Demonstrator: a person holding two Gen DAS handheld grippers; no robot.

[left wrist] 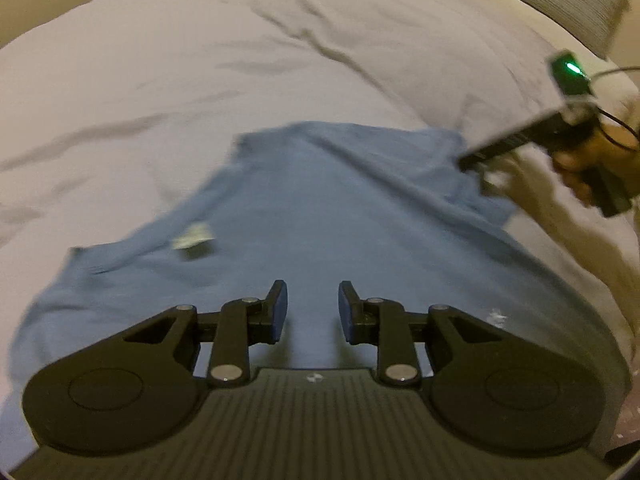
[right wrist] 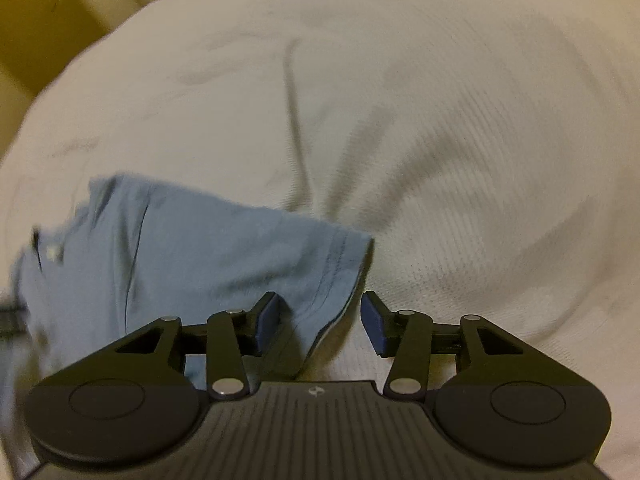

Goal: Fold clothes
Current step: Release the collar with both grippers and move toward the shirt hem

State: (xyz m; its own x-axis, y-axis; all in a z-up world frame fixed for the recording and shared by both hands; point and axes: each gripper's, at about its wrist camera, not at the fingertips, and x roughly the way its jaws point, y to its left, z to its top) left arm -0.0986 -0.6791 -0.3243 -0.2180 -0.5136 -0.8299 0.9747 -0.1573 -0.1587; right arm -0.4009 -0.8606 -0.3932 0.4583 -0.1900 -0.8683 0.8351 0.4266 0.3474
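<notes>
Covering nearly all of both frames, the white bed [left wrist: 168, 80] carried a blue shirt [left wrist: 320, 216] spread flat across the centre of the left wrist view. A grey pillow [left wrist: 576, 0] sat in the upper right corner. The left claw [left wrist: 312, 308] hovered over the shirt, jaws apart, gripping nothing. The right claw [right wrist: 320, 320] was spread wide around the shirt's sleeve hem at lower centre. A small label [left wrist: 192, 237] lay left of centre.

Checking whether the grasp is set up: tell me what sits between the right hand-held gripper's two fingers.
In the right wrist view, the hemmed edge of the blue shirt lies between the open right hand-held gripper fingers, over white bedsheet.
</notes>
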